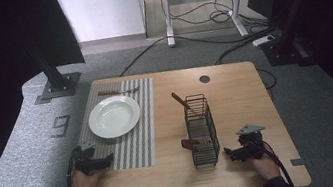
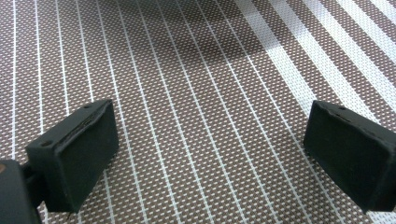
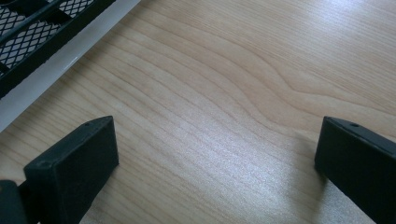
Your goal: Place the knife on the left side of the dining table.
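Resting apart: L tongs [image 1: 95, 161], R tongs [image 1: 230, 153]

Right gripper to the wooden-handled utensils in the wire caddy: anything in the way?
Nothing lies on the bare table between the right gripper and the wire caddy. The caddy's own wire wall stands around the wooden-handled utensils, so coming from above looks more open.

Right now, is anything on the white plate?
No: in the high view the white plate sits bare on the striped placemat.
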The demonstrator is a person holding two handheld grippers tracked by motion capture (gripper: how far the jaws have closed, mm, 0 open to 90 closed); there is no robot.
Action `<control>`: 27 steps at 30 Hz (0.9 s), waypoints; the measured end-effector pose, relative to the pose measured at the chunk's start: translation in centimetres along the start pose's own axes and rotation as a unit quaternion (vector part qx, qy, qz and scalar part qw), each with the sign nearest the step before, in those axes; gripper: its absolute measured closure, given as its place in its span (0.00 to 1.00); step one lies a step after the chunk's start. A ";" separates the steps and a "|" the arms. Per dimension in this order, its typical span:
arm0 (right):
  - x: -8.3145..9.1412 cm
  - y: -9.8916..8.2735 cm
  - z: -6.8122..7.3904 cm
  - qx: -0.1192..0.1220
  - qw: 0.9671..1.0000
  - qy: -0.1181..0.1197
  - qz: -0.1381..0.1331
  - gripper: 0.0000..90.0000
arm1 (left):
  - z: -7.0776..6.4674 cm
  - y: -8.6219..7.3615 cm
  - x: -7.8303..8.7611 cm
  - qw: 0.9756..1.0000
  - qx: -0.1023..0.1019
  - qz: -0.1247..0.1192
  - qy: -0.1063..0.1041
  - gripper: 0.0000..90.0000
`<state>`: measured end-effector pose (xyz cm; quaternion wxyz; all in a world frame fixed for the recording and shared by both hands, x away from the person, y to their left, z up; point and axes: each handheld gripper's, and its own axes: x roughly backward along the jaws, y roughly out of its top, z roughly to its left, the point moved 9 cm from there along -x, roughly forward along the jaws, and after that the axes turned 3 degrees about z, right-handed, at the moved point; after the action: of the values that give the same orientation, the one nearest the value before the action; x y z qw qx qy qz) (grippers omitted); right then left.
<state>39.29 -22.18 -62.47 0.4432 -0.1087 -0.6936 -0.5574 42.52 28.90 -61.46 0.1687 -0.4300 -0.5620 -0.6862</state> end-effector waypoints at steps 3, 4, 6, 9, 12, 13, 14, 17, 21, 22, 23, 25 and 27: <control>0.0 0.0 0.0 0.000 1.000 0.000 0.000 0.00 | 0.0 0.0 0.0 1.000 0.001 0.000 0.000 0.03; 0.0 0.0 0.0 0.000 1.000 0.000 0.000 0.00 | 0.0 0.0 0.0 1.000 0.002 0.000 0.001 0.03; 0.0 0.0 0.0 0.000 1.000 0.000 0.000 0.00 | 0.0 0.0 0.0 1.000 0.004 -0.001 0.000 0.03; 0.0 0.0 0.0 0.001 1.000 0.001 0.000 0.00 | -0.1 0.1 -0.1 1.000 0.009 0.000 0.004 0.03; -0.1 0.1 -0.1 0.006 1.000 0.005 0.000 0.00 | -0.3 0.1 -0.1 1.000 0.007 0.003 0.002 0.00; -0.1 0.1 -0.2 0.007 1.000 0.006 0.001 0.00 | -0.3 0.0 -0.2 1.000 0.006 0.004 0.003 0.00; -0.1 0.1 -0.2 0.006 1.000 0.006 0.000 0.00 | -0.3 0.0 -0.2 1.000 0.006 0.004 0.003 0.00; -0.1 0.1 -0.3 0.005 1.000 0.004 0.000 0.00 | -0.3 0.0 -0.2 1.000 0.006 0.004 0.003 0.00; -0.1 0.1 -0.3 0.004 1.000 0.003 0.000 0.00 | -0.3 0.0 -0.2 1.000 0.006 0.004 0.002 0.00; -0.1 0.1 -0.3 0.001 1.000 0.002 0.000 0.00 | -0.3 0.0 -0.1 1.000 0.006 0.004 0.002 0.00; 0.0 0.0 -0.3 0.001 1.000 0.001 0.000 0.00 | -0.3 0.0 -0.2 1.000 0.006 0.004 0.002 0.00; 0.0 0.0 -0.3 0.000 1.000 0.000 0.000 0.00 | -0.3 0.0 -0.1 1.000 0.006 0.004 0.001 0.00; 0.0 0.0 -0.3 -0.001 1.000 -0.001 0.000 0.00 | -0.3 0.0 -0.1 1.000 0.004 0.004 0.001 0.00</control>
<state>39.46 -22.40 -62.47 0.4426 -0.1093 -0.6932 -0.5582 42.50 28.56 -61.55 0.1734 -0.4307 -0.5633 -0.6834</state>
